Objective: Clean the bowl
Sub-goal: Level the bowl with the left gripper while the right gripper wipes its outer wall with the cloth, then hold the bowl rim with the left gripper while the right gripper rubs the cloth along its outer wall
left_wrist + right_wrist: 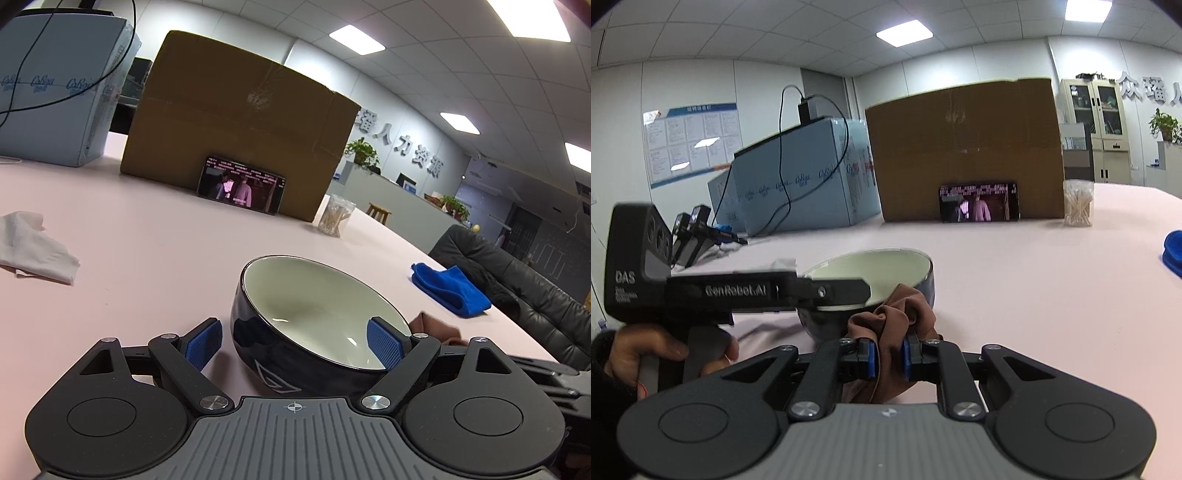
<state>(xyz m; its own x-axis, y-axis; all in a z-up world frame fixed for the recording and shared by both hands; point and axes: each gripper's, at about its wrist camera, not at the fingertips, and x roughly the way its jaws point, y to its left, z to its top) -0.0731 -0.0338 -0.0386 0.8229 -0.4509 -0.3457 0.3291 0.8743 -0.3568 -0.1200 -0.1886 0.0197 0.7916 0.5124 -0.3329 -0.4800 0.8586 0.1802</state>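
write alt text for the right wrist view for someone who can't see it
The right gripper pinches a bunched brown cloth at the near rim of a dark bowl with a pale inside, on a pink table. The left gripper reaches over the bowl from the left; a cardboard box stands behind.

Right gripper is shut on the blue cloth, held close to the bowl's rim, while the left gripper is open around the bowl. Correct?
Not quite. The right gripper is shut on a brown cloth, as the right wrist view shows; the blue cloth lies on the table. The rest holds for the bowl and left gripper.
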